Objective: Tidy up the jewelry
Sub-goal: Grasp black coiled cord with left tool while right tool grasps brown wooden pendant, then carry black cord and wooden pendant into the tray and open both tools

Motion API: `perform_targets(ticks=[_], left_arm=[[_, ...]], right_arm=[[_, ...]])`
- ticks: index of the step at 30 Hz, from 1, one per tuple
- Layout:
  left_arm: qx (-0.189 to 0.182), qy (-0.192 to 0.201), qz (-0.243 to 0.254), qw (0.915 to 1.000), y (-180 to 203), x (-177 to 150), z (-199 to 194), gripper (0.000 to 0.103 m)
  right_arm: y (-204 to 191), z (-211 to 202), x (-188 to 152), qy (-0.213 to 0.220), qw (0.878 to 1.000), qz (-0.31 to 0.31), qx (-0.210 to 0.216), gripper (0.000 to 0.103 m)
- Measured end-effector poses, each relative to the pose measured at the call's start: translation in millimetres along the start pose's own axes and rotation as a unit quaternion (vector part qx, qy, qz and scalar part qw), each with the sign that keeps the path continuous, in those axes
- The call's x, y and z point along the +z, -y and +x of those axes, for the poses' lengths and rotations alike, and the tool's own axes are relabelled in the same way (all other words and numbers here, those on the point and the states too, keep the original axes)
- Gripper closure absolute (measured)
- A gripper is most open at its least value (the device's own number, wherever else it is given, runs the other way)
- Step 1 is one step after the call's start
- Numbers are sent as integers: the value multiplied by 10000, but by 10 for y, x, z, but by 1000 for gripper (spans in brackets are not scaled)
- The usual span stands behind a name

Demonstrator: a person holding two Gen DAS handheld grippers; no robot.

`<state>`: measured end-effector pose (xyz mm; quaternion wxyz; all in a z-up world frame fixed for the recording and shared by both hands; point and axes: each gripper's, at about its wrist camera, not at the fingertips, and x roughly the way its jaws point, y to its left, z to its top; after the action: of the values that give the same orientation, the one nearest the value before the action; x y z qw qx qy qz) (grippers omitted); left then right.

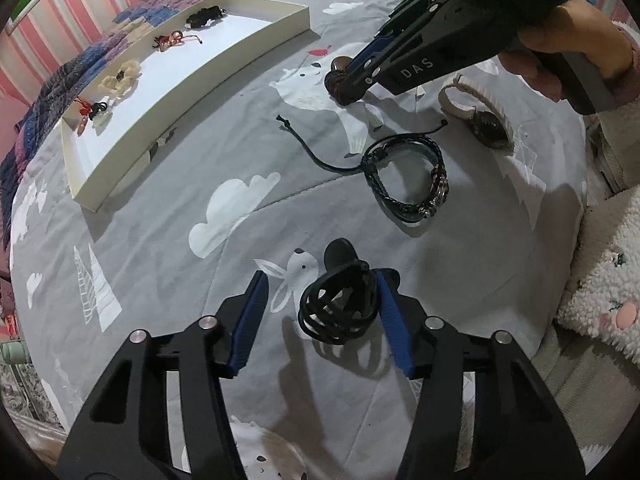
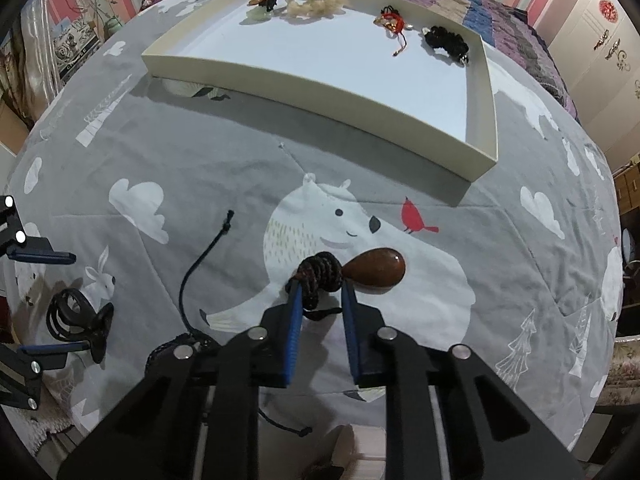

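Note:
A brown pendant (image 2: 378,271) on a coiled dark cord (image 2: 320,276) lies on the grey bedspread. My right gripper (image 2: 319,294) is shut on the cord coil; it also shows in the left wrist view (image 1: 344,88). My left gripper (image 1: 322,284) is open around a black coiled cord necklace with a dark pendant (image 1: 340,304), its right finger touching it; the same piece shows in the right wrist view (image 2: 78,320). A cream tray (image 2: 320,80) at the far side holds several jewelry pieces along its back edge.
A black braided bracelet with metal beads (image 1: 408,176) and its loose cord (image 1: 312,148) lie mid-bed. A beige-strap watch (image 1: 484,116) lies to the right. A patchwork quilt (image 1: 80,64) lies behind the tray (image 1: 120,152). The person's fleece sleeve (image 1: 608,280) is at the right.

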<state>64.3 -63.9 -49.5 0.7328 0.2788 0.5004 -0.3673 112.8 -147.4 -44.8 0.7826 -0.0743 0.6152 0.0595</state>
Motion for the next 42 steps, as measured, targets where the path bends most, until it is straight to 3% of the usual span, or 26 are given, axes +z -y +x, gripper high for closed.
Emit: perform_targets(ticks=[6, 18, 23, 30, 33, 42], left_arm=[[-305, 81, -53, 9995, -39, 24, 39, 67], [-411, 375, -431, 9975, -164, -8, -171, 68], [-180, 677, -814, 9942, -484, 87, -452, 68], [327, 1172, -1457, 9818, -986, 454, -759, 68], [534, 1288, -1610, 9771, -1145, 607, -798, 68], [481, 1501, -2001, 9670, -1483, 905, -876, 68]], right_arm=[[-4, -4, -9, 49, 10000, -49, -27, 89], [146, -182, -9, 421, 9989, 207, -55, 92], [284, -355, 19, 706, 9966, 421, -92, 96], [505, -730, 207, 1279, 9897, 633, -151, 97], [546, -729, 281, 1311, 9889, 669, -183, 97], [727, -810, 473, 1593, 9829, 891, -237, 97]])
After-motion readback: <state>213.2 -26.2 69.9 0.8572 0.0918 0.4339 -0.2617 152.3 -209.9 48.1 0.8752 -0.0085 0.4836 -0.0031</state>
